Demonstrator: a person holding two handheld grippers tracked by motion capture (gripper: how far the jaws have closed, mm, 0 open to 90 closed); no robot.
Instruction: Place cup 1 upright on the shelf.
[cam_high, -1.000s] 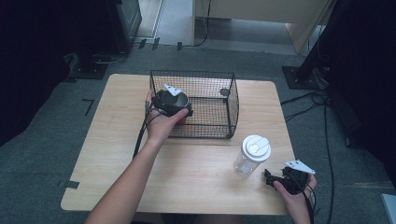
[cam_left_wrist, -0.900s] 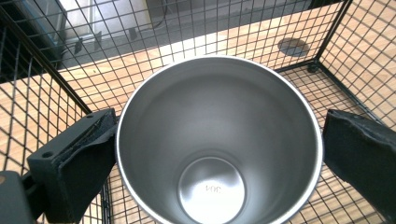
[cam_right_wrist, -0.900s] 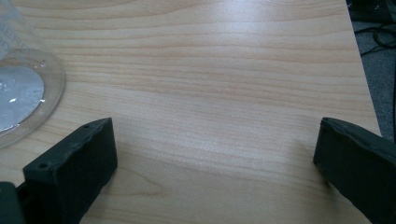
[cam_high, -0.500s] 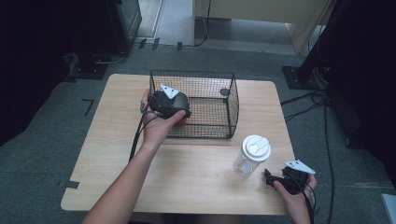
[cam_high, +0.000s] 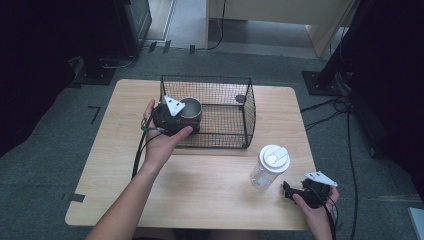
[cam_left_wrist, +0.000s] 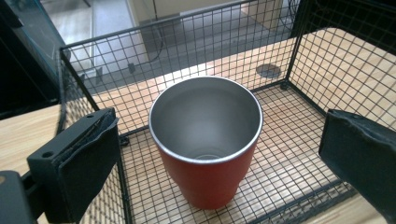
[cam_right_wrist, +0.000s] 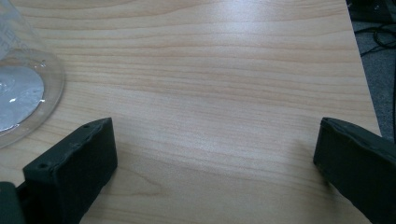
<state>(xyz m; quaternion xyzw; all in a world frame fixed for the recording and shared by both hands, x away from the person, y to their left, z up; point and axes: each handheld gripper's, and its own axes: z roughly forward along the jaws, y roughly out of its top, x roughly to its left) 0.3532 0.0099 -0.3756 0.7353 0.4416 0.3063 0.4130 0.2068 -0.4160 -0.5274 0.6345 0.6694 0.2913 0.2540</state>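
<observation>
Grey carpet surrounds your wooden table, where a black wire basket sits toward the far side. Your left gripper is at the basket's left end, jaws spread wide with the red metal cup between them but not touching. That cup stands upright on the basket's floor, near its left wall. Your right gripper rests low at the table's near right corner, jaws wide apart over bare wood, just beside the clear lidded tumbler.
</observation>
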